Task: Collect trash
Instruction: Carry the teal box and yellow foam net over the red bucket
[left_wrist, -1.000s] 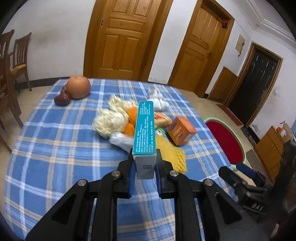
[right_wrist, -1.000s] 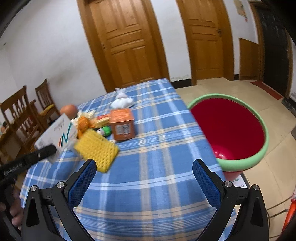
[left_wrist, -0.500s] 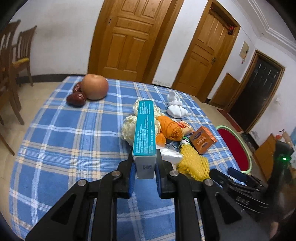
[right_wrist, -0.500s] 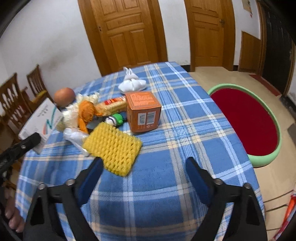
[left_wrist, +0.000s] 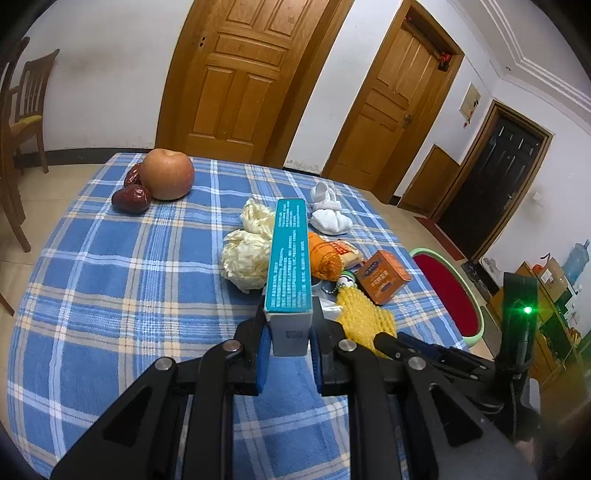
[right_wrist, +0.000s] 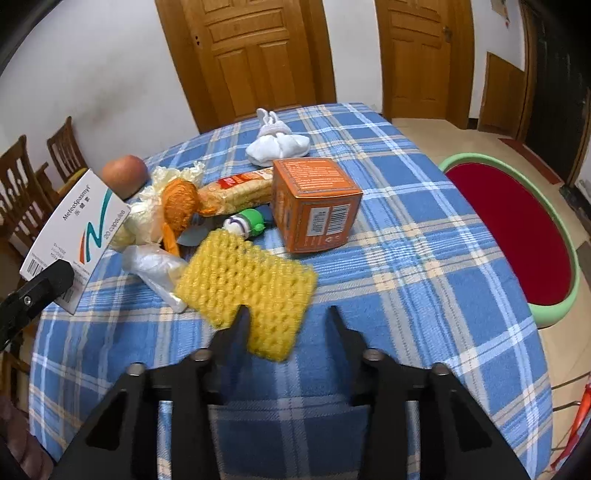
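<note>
The left hand-held gripper (left_wrist: 289, 341) clamps a medicine box (left_wrist: 289, 266) above the table (left_wrist: 110, 266); the right hand-held gripper (right_wrist: 286, 314), jaws spread, straddles a yellow foam net's (right_wrist: 247, 284) near edge beside the trash pile.

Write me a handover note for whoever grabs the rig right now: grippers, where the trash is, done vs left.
Left gripper: shut on the medicine box, held above the table.
Right gripper: open, low over the yellow foam net, fingers straddling its near corner, not closed.
On the table: orange carton, snack packet, small green-capped bottle, clear plastic wrap, white cloth bundle, pale leafy scraps. Apple and dates at the far side.
Red bin stands beside the table on the right; its contents cannot be seen.
Left: bin the medicine box, grasp the net, then the rest of the pile.
</note>
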